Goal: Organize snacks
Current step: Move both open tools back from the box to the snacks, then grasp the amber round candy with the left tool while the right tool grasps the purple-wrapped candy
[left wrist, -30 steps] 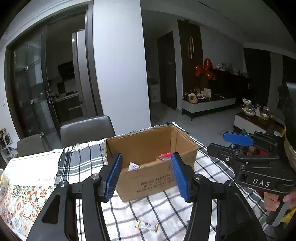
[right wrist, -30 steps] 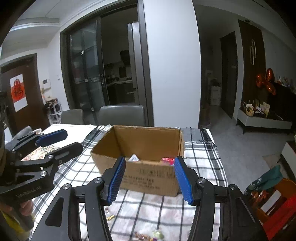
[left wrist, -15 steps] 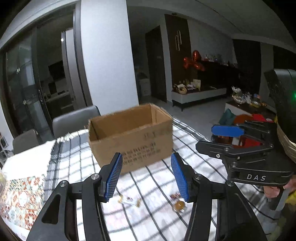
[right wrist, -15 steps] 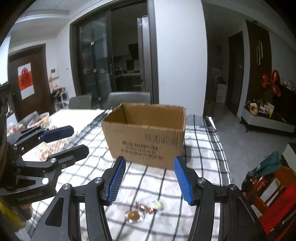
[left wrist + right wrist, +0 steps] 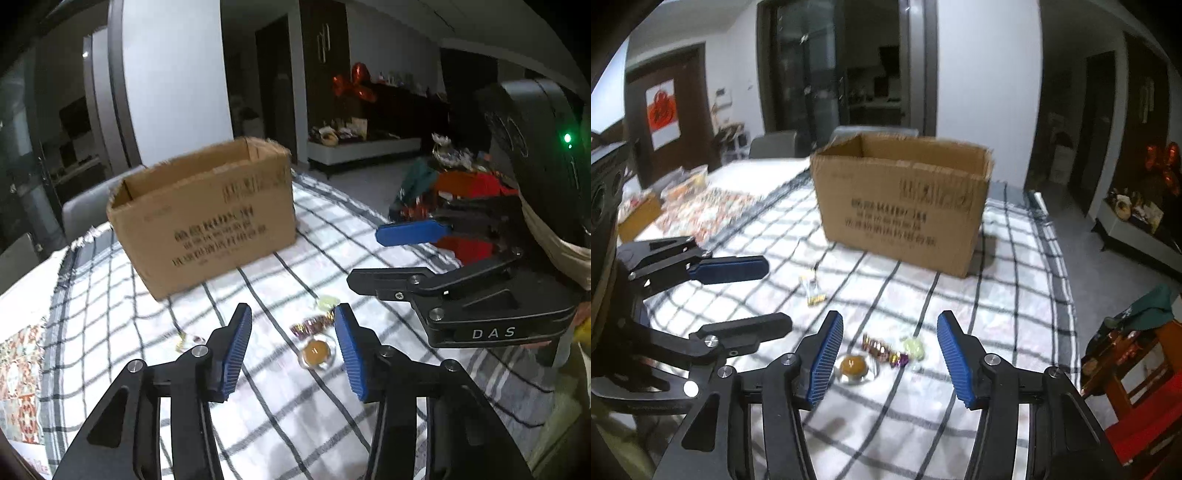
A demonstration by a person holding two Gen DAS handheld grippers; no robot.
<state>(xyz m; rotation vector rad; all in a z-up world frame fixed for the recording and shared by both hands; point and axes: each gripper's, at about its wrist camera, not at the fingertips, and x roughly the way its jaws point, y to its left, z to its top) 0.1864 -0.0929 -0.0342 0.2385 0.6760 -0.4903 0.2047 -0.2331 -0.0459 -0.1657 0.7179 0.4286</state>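
Claws both hovering over small wrapped candies (image 5: 886,352) on checked tabletop cloth (image 5: 997,295), in front of open brown cardboard box (image 5: 905,199); left claw (image 5: 291,336) just been narrowing, right claw (image 5: 890,350) narrowing too, gripping nothing.

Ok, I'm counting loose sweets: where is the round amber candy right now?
The round amber candy lies on the checked tablecloth in front of the cardboard box, beside the purple-wrapped candy, just off the right gripper's left fingertip.
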